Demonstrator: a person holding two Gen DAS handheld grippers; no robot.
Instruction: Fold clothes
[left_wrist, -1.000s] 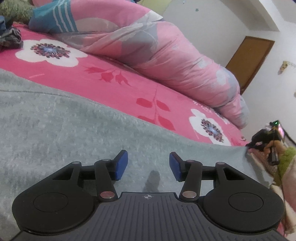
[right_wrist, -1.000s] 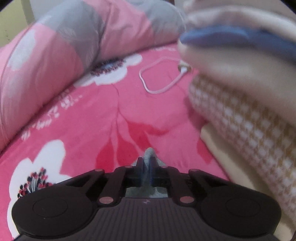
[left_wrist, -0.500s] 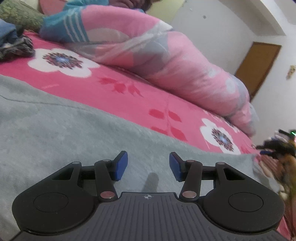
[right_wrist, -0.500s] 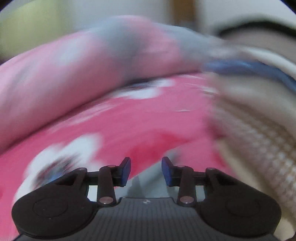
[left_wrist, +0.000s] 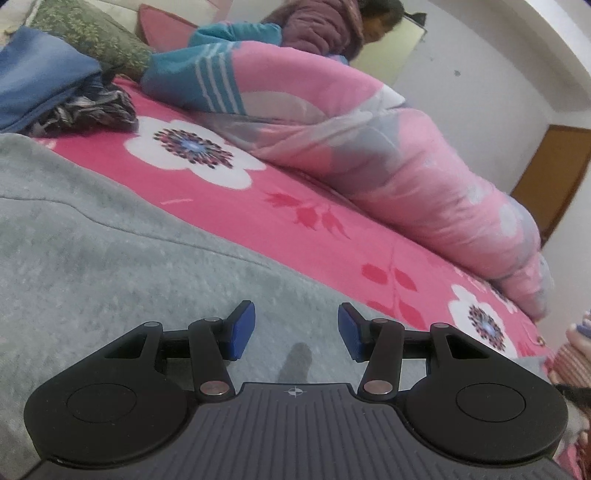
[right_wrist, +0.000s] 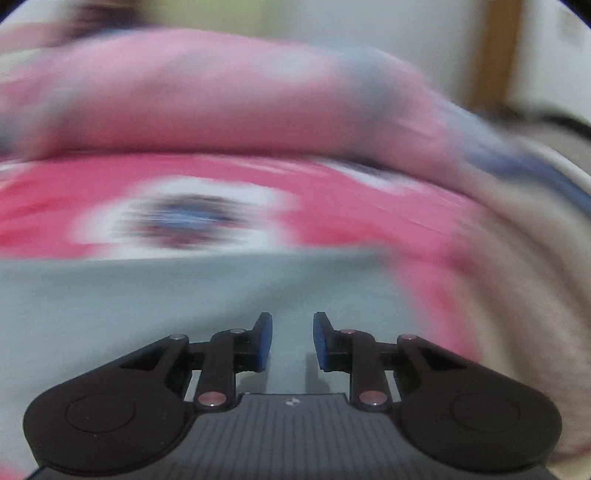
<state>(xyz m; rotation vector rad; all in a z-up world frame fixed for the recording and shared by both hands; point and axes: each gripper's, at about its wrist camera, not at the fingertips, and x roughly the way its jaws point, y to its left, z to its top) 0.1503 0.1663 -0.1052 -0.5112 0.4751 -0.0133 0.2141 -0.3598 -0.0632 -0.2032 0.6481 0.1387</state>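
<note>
over grey garment (left_wrist: 110, 258), both tongs (left_wrist: 296, 330) (right_wrist: 292, 341) agape

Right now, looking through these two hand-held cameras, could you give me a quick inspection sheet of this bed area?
Surface: bed sheet, pink with white flowers.
Job's things: grey garment spread flat on the sheet; it also shows in the blurred right view.
Clutter: rolled pink quilt along the far side; blue cloth and dark striped cloth at the far left.
Grippers: left gripper open, empty, over the garment; right gripper open, empty, over the garment.
Cables: nothing seen.
Surroundings: white wall, brown door, a person behind the quilt.
</note>
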